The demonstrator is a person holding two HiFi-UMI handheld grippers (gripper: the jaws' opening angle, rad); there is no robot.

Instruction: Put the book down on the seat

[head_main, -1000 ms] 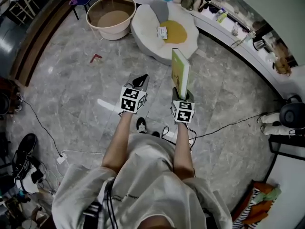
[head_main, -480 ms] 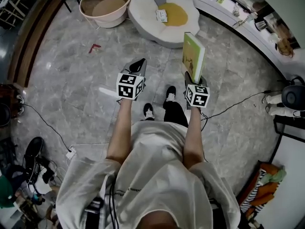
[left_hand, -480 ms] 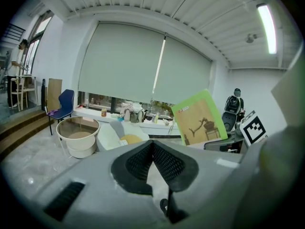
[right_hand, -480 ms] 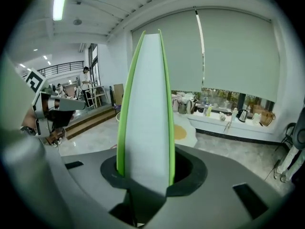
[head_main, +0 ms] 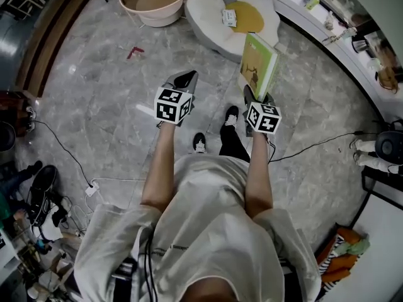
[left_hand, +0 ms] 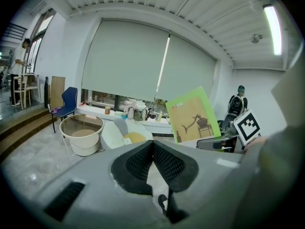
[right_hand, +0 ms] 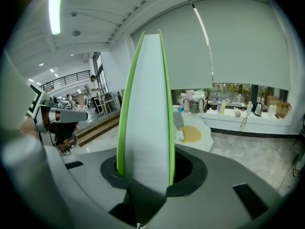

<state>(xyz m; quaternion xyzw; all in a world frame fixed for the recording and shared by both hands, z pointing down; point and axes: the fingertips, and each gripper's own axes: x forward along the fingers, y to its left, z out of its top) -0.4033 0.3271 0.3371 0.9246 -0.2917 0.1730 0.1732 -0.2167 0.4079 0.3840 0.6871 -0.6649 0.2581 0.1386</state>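
A grey marble floor is filling the head view, seen steeply from above. A person in a pale shirt is standing on it, a little short of the seat, with both forearms reaching towards it. The seat, a round white floor cushion with a yellow pad in its middle, is lying at the top of the view. A curved white worktop carrying bottles and bags is running behind and to the right of the seat. A beige tub is standing just left of the seat.

The book, with green covers, is being held upright in the air near the seat's front right edge, not touching the seat. The right tongs are clamping its lower edge. In the right gripper view, its pale pages are rising between the two pads, which are pressing in from both sides. The left tongs are hovering short of the seat's front left edge. Their pads are meeting at the tips, with nothing between them.

A small white card is lying on the seat, just beside the yellow pad. A red scrap is lying on the floor, well to the left of the seat.
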